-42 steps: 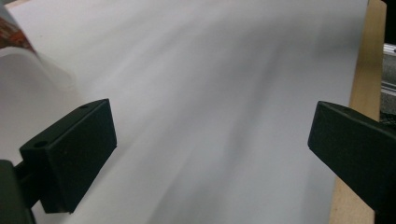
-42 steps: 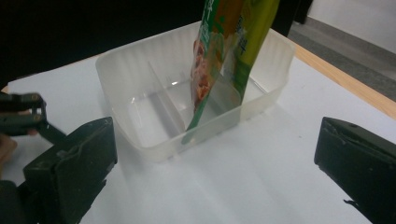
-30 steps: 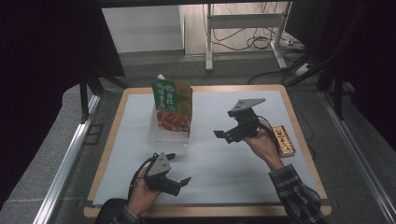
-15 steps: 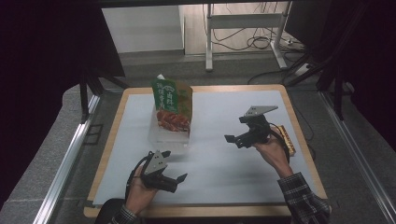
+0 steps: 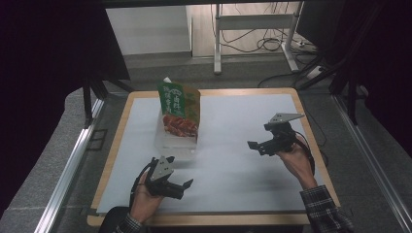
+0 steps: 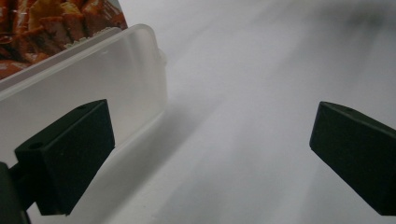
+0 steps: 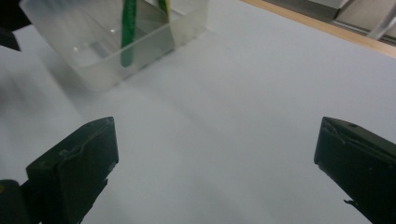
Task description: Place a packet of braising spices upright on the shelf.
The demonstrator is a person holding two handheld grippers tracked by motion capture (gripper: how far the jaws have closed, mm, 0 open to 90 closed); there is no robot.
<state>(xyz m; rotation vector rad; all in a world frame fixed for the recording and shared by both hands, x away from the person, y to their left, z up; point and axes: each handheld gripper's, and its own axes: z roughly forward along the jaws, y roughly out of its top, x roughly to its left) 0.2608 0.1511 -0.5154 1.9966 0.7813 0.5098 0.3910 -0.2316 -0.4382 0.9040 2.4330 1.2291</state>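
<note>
A green snack bag (image 5: 179,106) with a red food picture stands upright in a clear plastic tub (image 5: 175,141) at the middle left of the white sheet. My left gripper (image 5: 180,187) is near the front edge, a little in front of the tub, open and empty. In the left gripper view the tub (image 6: 93,79) lies just beyond the left jaw of the open gripper (image 6: 210,154), with the bag's print (image 6: 46,23) above it. My right gripper (image 5: 257,145) hovers open at the right, pointing toward the tub. The right gripper view has the tub (image 7: 116,42) ahead and to the left of the open gripper (image 7: 215,172), which holds nothing.
The white sheet (image 5: 233,116) covers a wooden tabletop with a bare rim (image 5: 243,91). Dark frames and a metal rail (image 5: 73,160) flank the table. Cables and a stand's legs (image 5: 252,43) lie on the floor beyond it.
My right gripper has moved right and slightly nearer, and the hand now covers the small yellow packet seen earlier. The left gripper has barely shifted. Both stay open.
</note>
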